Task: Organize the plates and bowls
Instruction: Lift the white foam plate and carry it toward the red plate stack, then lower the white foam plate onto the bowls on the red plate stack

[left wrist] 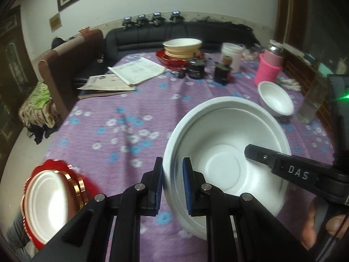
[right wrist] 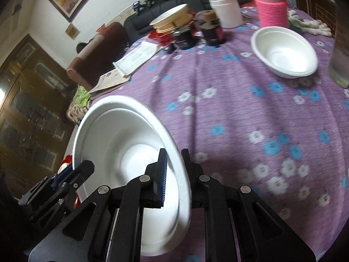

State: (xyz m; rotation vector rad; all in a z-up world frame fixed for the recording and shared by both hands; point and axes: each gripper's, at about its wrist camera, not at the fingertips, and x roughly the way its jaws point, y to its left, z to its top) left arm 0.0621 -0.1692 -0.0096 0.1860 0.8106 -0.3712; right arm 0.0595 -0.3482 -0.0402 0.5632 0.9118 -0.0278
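Holding one white bowl [left wrist: 224, 152] between both grippers, the person has it tilted above the near part of the desk [left wrist: 122, 126]. The left gripper [left wrist: 173, 187] has its fingers closed on the bowl's left rim; the right gripper [right wrist: 174, 179] has its fingers closed on the opposite rim.

To do this step well:
- Keep both grips level with each other, so the thin rim does not twist or crack.
- Let go with one gripper only when the other carries the bowl squarely.
- Nest it into the small bowl [right wrist: 283, 52], far right, or take it to the stack [left wrist: 182, 48] at the far side.

The mid-desk is open. Avoid the bottle [right wrist: 340, 50] at the right edge and the jars [left wrist: 197, 68] before the stack.
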